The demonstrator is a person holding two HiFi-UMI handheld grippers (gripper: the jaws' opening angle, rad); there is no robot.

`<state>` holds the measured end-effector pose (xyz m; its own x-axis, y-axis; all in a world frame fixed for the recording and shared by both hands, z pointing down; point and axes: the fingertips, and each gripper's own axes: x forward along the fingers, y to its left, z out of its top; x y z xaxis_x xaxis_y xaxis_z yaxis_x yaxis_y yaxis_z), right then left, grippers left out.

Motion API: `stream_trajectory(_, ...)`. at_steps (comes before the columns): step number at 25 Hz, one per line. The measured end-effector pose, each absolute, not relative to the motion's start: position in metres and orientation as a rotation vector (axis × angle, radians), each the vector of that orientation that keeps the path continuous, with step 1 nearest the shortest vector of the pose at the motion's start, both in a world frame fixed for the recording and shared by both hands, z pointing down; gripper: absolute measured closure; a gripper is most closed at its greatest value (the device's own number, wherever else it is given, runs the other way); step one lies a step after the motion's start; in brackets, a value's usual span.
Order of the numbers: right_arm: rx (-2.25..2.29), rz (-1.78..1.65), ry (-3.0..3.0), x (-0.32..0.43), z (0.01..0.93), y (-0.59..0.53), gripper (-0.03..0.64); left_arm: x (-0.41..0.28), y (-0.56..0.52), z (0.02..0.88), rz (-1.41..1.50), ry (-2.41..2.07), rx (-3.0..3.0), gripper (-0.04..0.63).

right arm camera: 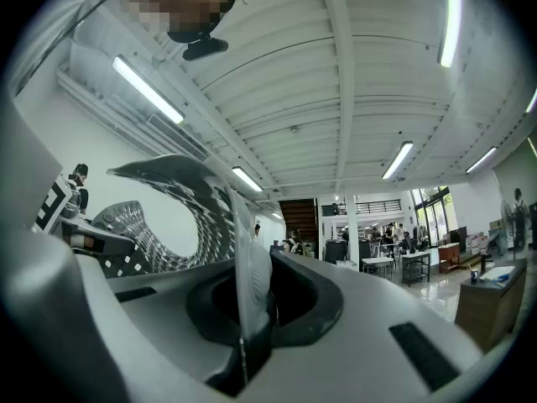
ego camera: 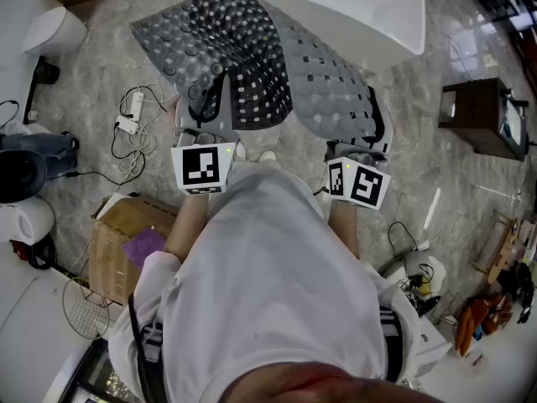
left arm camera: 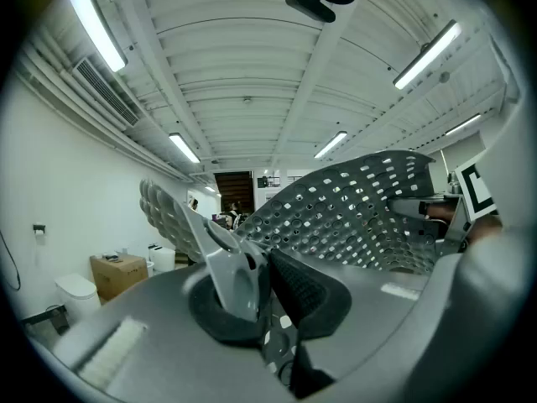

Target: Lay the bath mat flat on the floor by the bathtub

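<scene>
Now we hold the grey bath mat [ego camera: 252, 65] up off the floor [ego camera: 424, 133], arched beside the white bathtub [ego camera: 361, 7]. Our left gripper [ego camera: 211, 91] clamps one edge, and our right gripper [ego camera: 376, 116] pinches the other.

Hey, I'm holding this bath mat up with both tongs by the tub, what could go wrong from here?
The bath mat is buckled between the left tongs and right tongs, each clamped on a thin edge; it may land creased or slip free. The power strip and cables lie on the floor to its left; the mat could settle over them. Its far edge is near the bathtub and might ride up the rim.
</scene>
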<state>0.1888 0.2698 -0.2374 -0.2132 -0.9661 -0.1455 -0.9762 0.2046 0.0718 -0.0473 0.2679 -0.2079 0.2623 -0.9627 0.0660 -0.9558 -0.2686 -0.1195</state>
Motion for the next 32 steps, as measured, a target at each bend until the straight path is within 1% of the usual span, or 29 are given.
stream_trajectory(12, -1.945, 0.201, 2.391, 0.185, -0.241, 0.282, 0.600, -0.060, 0.267, -0.200, -0.185, 1.831, -2.506, 0.568)
stream_trajectory(19, -1.983, 0.172, 2.401, 0.157, -0.232, 0.275, 0.600, -0.088, 0.258, -0.186, -0.214, 1.815, -2.558, 0.566)
stream_trajectory(24, -2.020, 0.194, 2.401, 0.149, -0.232, 0.273, 0.598, -0.092, 0.250, -0.182, -0.180, 1.800, -2.596, 0.568)
stream_trajectory(28, -2.031, 0.200, 2.438, 0.119, -0.219, 0.267, 0.598, -0.112, 0.239, -0.163, -0.168, 1.787, -2.664, 0.568)
stream_trajectory(32, -2.015, 0.181, 2.458, 0.112, -0.215, 0.256, 0.598, -0.120, 0.237, -0.158, -0.168, 1.815, -2.661, 0.568)
